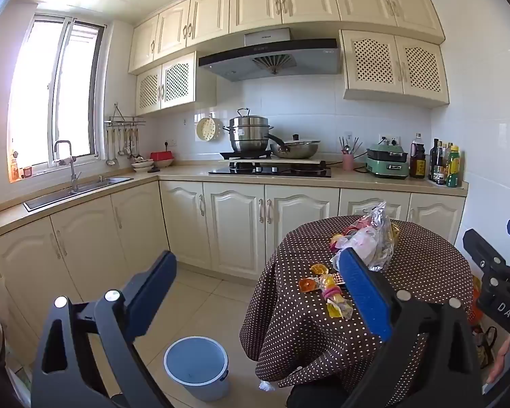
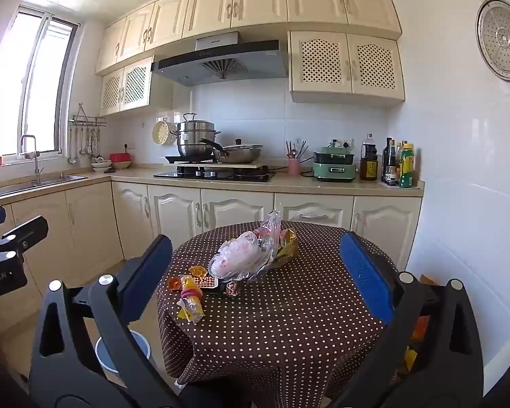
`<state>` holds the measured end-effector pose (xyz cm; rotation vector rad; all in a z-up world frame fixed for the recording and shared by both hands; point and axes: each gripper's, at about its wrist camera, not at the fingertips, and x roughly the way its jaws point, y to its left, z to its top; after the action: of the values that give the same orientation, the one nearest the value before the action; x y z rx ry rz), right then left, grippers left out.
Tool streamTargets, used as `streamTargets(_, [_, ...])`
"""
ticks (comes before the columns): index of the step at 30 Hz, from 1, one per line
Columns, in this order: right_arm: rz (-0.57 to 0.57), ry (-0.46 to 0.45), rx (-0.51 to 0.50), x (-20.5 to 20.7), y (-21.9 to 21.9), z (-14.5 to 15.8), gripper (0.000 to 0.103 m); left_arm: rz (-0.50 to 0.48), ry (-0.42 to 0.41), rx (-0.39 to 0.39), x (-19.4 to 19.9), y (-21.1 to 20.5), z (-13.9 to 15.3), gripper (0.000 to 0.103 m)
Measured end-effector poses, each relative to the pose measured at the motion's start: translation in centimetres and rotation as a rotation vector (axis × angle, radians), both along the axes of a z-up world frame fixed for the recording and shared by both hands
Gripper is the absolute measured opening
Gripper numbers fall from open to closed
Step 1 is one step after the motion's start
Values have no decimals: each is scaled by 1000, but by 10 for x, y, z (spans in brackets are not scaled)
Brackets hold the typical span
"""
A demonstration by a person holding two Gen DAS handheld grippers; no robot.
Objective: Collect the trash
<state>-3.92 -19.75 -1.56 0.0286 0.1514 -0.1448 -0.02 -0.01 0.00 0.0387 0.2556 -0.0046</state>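
A round table under a brown polka-dot cloth (image 2: pixel 289 323) carries the trash: a crumpled clear plastic bag (image 2: pixel 241 258), a gold wrapper (image 2: pixel 287 244), small orange cups (image 2: pixel 197 271) and yellow snack wrappers (image 2: pixel 190 302). My right gripper (image 2: pixel 255 239) hangs open before the table, short of the trash, with nothing between its fingers. In the left wrist view my left gripper (image 1: pixel 256 255) is open and empty, left of the table (image 1: pixel 323 340); its right finger hides part of the plastic bag (image 1: pixel 370 238) and lies beside the wrappers (image 1: pixel 333 292). A grey bin (image 1: pixel 195 363) stands on the floor left of the table.
Cream base cabinets (image 1: pixel 234 224) and a counter with a stove (image 1: pixel 270 170), pots and bottles run behind the table. A sink (image 1: pixel 78 188) sits at the left under the window. A white wall (image 2: pixel 459 221) lies close on the table's right. Tiled floor (image 1: pixel 200 289) lies left of the table.
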Motion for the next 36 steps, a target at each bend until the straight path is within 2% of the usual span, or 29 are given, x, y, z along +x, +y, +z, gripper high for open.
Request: streamTargets(36, [1, 6, -9, 1, 0, -8, 97, -7, 10, 3, 1, 1, -4, 95])
